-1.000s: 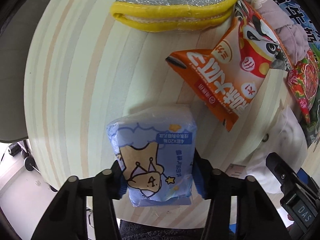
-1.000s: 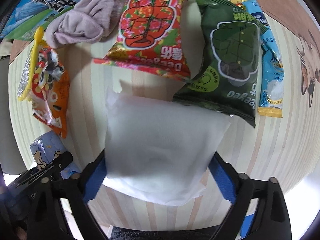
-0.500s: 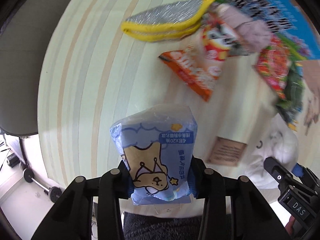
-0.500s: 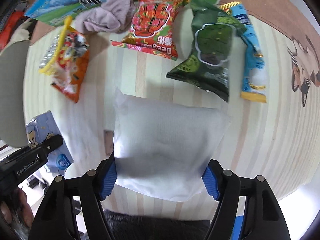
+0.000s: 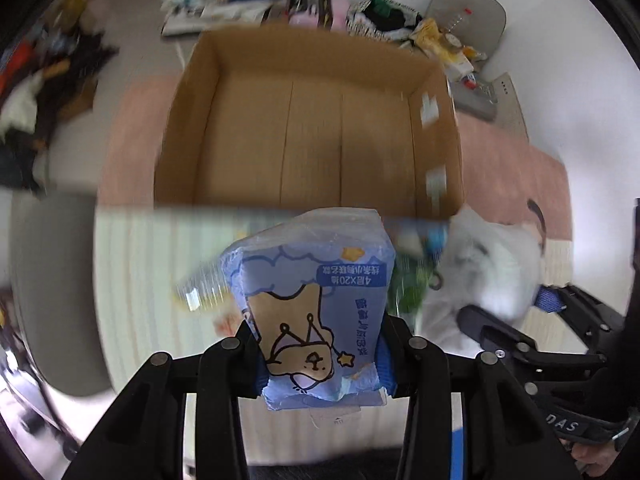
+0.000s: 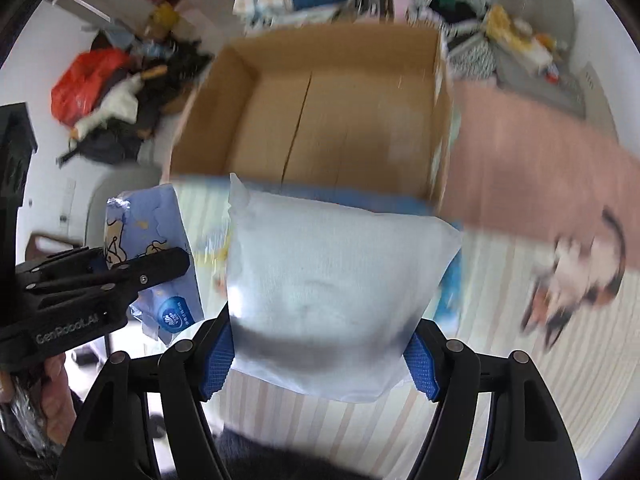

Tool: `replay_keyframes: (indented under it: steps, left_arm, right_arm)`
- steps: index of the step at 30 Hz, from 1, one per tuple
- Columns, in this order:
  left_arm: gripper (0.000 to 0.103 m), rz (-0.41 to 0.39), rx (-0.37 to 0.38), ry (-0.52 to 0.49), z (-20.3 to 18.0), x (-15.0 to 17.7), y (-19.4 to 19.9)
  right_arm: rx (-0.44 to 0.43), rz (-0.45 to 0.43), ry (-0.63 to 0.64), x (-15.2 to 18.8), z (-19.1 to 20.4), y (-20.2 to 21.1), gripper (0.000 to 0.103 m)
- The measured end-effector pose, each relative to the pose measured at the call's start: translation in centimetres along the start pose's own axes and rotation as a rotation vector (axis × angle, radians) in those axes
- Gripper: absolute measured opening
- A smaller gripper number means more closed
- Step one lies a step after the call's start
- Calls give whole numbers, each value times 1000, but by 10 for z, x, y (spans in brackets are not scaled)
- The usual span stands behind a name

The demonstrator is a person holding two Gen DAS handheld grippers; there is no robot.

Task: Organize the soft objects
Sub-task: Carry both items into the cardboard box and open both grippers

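Blue tissue pack [image 5: 320,304] is clamped between the closed jaws of the left gripper [image 5: 320,354]. White soft pouch [image 6: 332,296] is pinched at both sides by the right gripper [image 6: 320,350]. Both items are held above the striped table [image 5: 152,264], in front of an empty cardboard box [image 5: 308,128].

Blue bear-print pack [image 5: 320,300], white pouch [image 6: 332,292]

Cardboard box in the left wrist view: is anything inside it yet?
No, the cardboard box shows only its bare brown floor and walls.
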State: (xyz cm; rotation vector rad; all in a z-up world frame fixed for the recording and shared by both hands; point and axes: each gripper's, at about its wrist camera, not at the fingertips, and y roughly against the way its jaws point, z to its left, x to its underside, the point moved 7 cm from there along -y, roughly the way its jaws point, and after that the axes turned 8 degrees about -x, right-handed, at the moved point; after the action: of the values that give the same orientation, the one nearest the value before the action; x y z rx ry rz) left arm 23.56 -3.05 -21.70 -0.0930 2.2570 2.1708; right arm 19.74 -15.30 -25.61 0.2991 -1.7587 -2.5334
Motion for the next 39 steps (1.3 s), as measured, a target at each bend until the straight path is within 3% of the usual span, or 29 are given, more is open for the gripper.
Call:
replay_keyframes:
  steps: [3,8,15,22,26,27,28,31,35,37,39]
  left_arm:
    - [38,12,-5,-39,-2,-62,-18]
    - [38,91,15,-79,0,-140,-75]
    - [38,242,51,-106,-10,-197,-155]
    - [42,301,27,-161,-21,-206,-194]
    - [46,323,10,-132,-17,-205,-195]
    - [50,318,10,-123,-16,-205,-193]
    - [63,304,9,-113,-14,-206,-189]
    - [87,267,-5,-98,-9,-207,-177]
    - [91,236,-36,-91,-3,-201,-160]
    - [101,209,-61,-85,0,-198,-151]
    - [101,177,-66,-75,2,-193,-139]
  right_arm:
    - [71,-28,24,-56,-9,1,74]
    - [99,38,-11,-133,-30,-44,74]
    - [138,136,-59,-206,-55,-114,74]
    - [200,192,-64,-232,-87,-152,76]
    - [221,200,-37,-239,-88,-152,87]
    - [235,201,-45,-242,-89,-151,91]
    - [248,194,-37,-243,-89,-147,92]
    - [241,180,-52,-243,-87,-138,100]
    - [271,158,-42,-239,-82,-119,103]
    - [266,149,-47,-234,-77,-108,103]
    - [281,125,-41,-225,-69,-95,103]
